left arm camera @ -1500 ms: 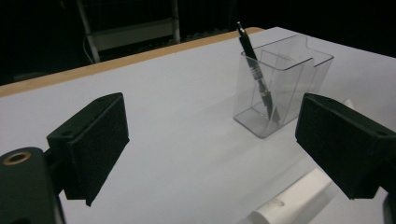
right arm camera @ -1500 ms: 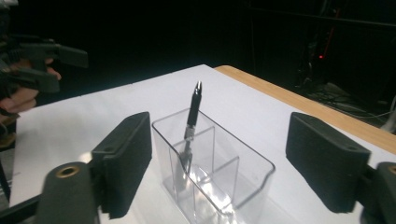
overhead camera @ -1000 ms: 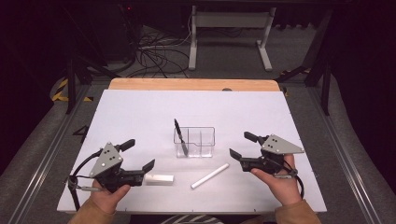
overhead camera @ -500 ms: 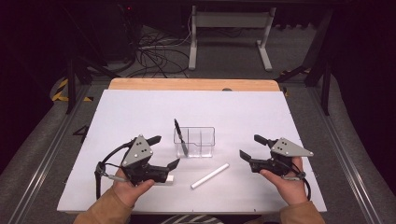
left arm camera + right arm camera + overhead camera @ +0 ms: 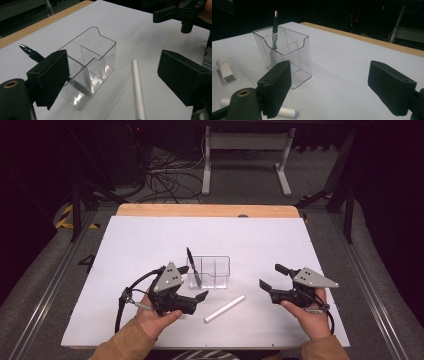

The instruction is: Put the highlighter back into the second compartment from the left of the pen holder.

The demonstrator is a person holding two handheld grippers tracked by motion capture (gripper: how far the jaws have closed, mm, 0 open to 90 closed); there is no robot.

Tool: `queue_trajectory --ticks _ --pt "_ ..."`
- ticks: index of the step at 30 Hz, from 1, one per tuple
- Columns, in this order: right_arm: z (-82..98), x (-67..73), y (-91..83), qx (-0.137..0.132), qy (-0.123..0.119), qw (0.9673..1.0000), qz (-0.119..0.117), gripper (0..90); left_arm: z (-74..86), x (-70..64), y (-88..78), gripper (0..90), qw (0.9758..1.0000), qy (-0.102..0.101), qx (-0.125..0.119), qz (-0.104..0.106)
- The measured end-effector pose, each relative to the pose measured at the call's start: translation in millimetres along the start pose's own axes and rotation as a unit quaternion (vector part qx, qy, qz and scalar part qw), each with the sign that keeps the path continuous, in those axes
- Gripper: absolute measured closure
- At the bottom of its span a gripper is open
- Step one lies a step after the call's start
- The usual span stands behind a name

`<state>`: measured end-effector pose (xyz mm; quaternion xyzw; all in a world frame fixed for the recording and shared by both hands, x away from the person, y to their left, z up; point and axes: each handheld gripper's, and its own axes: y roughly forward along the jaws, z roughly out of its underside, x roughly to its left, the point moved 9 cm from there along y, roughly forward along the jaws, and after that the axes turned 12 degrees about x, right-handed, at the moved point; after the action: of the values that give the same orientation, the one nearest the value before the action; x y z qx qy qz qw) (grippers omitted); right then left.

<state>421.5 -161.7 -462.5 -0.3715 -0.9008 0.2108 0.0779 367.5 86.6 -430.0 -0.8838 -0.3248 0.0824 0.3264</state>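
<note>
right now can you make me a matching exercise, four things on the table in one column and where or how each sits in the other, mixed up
Things:
1. black pen
2. white marker
3. clear organizer
4. left gripper

Places or states:
A. lying flat on the white table, in front of the organizer
B. jaws open, close to the organizer's left side
C. standing tilted in a compartment
D. upright at mid-table, divided inside

Pairs: 1-C, 2-A, 3-D, 4-B

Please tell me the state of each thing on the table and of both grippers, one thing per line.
Clear holder: upright, one dark pen inside.
Dark pen: standing tilted in the holder.
White pen: lying flat on the table, beside the holder.
Small white object: lying on the table.
Left gripper: open, empty.
Right gripper: open, empty.
</note>
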Motion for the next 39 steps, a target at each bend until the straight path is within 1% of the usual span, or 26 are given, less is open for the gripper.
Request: queue_trajectory --ticks 2,4,6,8,11,15,18,20,21,22,26,28,31,34,39 --pt "0.4 -0.4 0.6 0.001 0.001 1.0000 0.000 19.5 -0.9 -2.1 2.7 12.3 1.0000 -0.003 0.006 0.006" --pt "0.9 0.0 1.0 0.002 0.003 1.0000 -0.001 19.5 -0.9 -4.3 5.8 13.1 0.9996 -0.016 0.014 0.019" --pt "1.2 -0.1 1.1 0.003 0.002 1.0000 -0.001 19.5 -0.6 -5.9 8.4 13.7 0.9987 -0.031 0.023 0.033" --pt "1.1 -0.4 0.9 0.002 0.003 1.0000 0.000 19.5 -0.6 -6.5 10.5 14.8 0.9980 -0.040 0.028 0.039" --pt "1.0 -0.2 0.7 0.001 0.003 1.0000 -0.001 19.5 -0.6 -7.4 12.8 15.8 0.9984 -0.032 0.032 0.033" --pt "1.0 -0.2 0.7 0.001 0.003 1.0000 0.000 19.5 -0.6 -11.5 16.2 16.3 0.9988 -0.016 0.040 0.021" --pt "0.9 -0.2 0.5 0.001 0.002 1.0000 -0.001 19.5 -0.6 -12.9 18.2 17.5 0.9988 -0.010 0.044 0.020" --pt "0.9 -0.2 0.5 0.001 0.001 1.0000 -0.001 19.5 -0.7 -14.0 19.3 19.5 0.9983 -0.011 0.050 0.026" --pt "0.9 -0.3 0.5 0.001 0.001 1.0000 -0.001 19.5 -1.1 -15.0 19.8 20.1 0.9981 -0.016 0.051 0.030" --pt "0.8 -0.4 0.5 0.000 0.001 1.0000 -0.002 19.5 -1.1 -16.1 20.2 20.7 0.9976 -0.017 0.056 0.035" --pt "0.7 -0.8 0.7 0.001 0.002 1.0000 -0.001 19.5 -2.7 -19.2 24.3 23.2 0.9964 -0.020 0.069 0.044" --pt "0.6 -0.7 1.0 0.001 0.003 1.0000 -0.001 19.5 -2.4 -20.4 27.9 23.2 0.9959 -0.018 0.078 0.043" --pt "0.6 -0.5 1.4 0.001 0.002 1.0000 -0.002 19.5 -1.3 -22.4 34.7 24.2 0.9948 -0.008 0.095 0.038" --pt "0.6 -1.0 1.0 0.001 0.003 1.0000 -0.001 19.5 -0.8 -24.7 41.4 24.9 0.9936 -0.002 0.106 0.039" --pt "0.1 -1.8 0.0 -0.001 0.001 1.0000 -0.001 19.5 0.9 -28.2 51.5 25.8 0.9907 -0.008 0.127 0.049"
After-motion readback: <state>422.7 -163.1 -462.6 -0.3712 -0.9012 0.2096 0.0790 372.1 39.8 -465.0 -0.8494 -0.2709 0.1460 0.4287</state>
